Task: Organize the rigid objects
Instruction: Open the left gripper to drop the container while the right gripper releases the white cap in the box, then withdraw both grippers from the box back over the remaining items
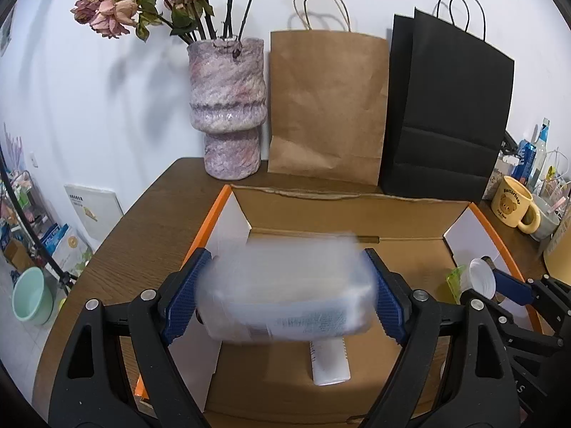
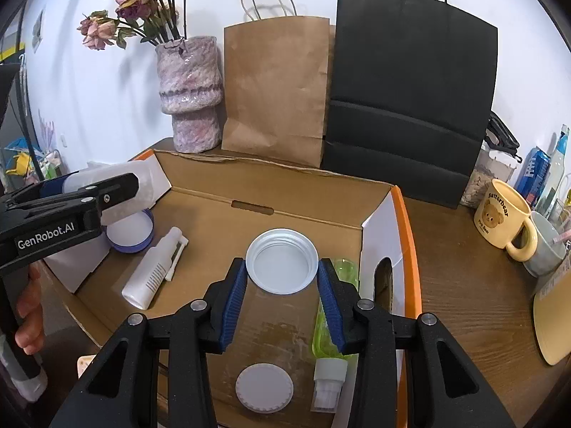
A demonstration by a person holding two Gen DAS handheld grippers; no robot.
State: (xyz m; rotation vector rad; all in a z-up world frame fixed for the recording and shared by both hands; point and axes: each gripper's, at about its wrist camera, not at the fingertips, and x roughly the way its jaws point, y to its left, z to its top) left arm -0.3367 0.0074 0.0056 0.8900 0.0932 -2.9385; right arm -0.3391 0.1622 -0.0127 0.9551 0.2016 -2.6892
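Black tool (image 2: 282, 285), ribbed blue pads (image 2: 233, 299)

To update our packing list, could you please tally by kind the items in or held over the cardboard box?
Lids: 3 (held white lid, ridged white lid, purple-rimmed lid)
Bottles: 2 (white spray bottle, green bottle)
Containers: 1 (translucent container)
Total: 6

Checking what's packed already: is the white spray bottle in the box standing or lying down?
Lying down: the white spray bottle rests on its side on the cardboard box floor.
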